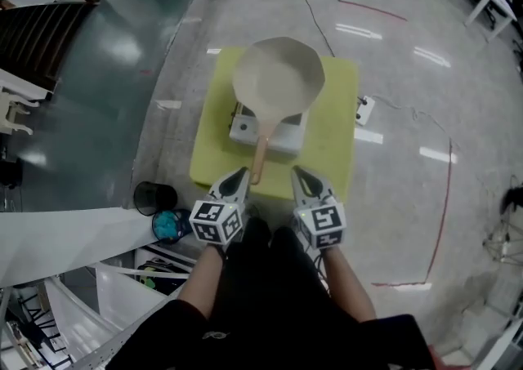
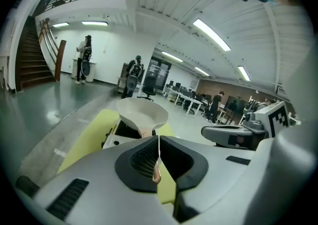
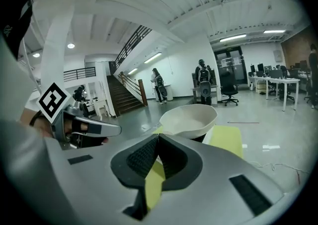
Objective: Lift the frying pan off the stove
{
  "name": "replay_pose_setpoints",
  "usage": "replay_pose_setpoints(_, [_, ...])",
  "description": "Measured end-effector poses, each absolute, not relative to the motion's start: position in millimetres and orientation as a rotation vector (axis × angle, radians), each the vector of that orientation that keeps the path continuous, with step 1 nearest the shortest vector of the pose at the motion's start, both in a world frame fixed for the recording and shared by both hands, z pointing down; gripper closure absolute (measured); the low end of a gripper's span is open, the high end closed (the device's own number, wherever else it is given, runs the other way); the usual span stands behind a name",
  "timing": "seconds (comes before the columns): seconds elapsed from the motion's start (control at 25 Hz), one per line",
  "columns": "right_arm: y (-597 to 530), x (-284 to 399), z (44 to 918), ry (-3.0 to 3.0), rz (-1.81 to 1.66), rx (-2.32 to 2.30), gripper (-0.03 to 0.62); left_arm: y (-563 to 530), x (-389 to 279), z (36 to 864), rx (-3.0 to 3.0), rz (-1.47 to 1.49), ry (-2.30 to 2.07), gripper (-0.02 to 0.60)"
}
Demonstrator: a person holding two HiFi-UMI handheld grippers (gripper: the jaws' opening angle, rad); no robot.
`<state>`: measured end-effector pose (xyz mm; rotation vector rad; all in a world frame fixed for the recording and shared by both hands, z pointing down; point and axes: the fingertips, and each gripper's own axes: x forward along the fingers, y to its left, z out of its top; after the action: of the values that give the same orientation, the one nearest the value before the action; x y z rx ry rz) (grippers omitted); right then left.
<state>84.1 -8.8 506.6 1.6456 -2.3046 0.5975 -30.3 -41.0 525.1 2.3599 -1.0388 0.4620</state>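
Pan (image 1: 278,78) on stove (image 1: 282,138); only the gripper views show left claw (image 2: 159,137) and right claw (image 3: 158,136) closed, empty, short of pan.

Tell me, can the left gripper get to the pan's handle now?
Probably yes: the left gripper hangs right beside the handle with nothing between them, but its jaws are together and must open first.

We get the stove (image 1: 288,138) only at its edges; the frying pan (image 1: 278,74) covers the rest. The right gripper (image 3: 158,135) hides the pan's handle in its own view. Past the left gripper (image 2: 159,137), only a sliver of handle (image 2: 156,172) shows. The people (image 2: 132,72) far off are too small to tell.
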Motion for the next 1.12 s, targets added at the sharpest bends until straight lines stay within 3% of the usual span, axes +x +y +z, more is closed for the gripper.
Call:
replay_pose_setpoints(0.56, [-44.7, 92.4, 535.6, -2.242, 0.706, 1.625, 0.579, -88.1, -31.1, 578.2, 2.199, 0.461, -0.866, 0.532])
replay_pose_setpoints(0.6, [-49.3, 93.4, 537.5, -2.236, 0.713, 1.626, 0.579, -91.2, -29.4, 582.2, 2.174, 0.447, -0.845, 0.521])
replay_pose_setpoints(0.72, [-62.7, 96.3, 544.5, -2.214, 0.734, 1.625, 0.579, -92.5, -19.3, 597.5, 2.134, 0.469, -0.757, 0.401])
replay_pose_setpoints(1.12, [-68.6, 96.8, 568.9, -2.174, 0.885, 1.589, 0.579, -85.8, 11.0, 620.2, 1.968, 0.330, -0.551, 0.343])
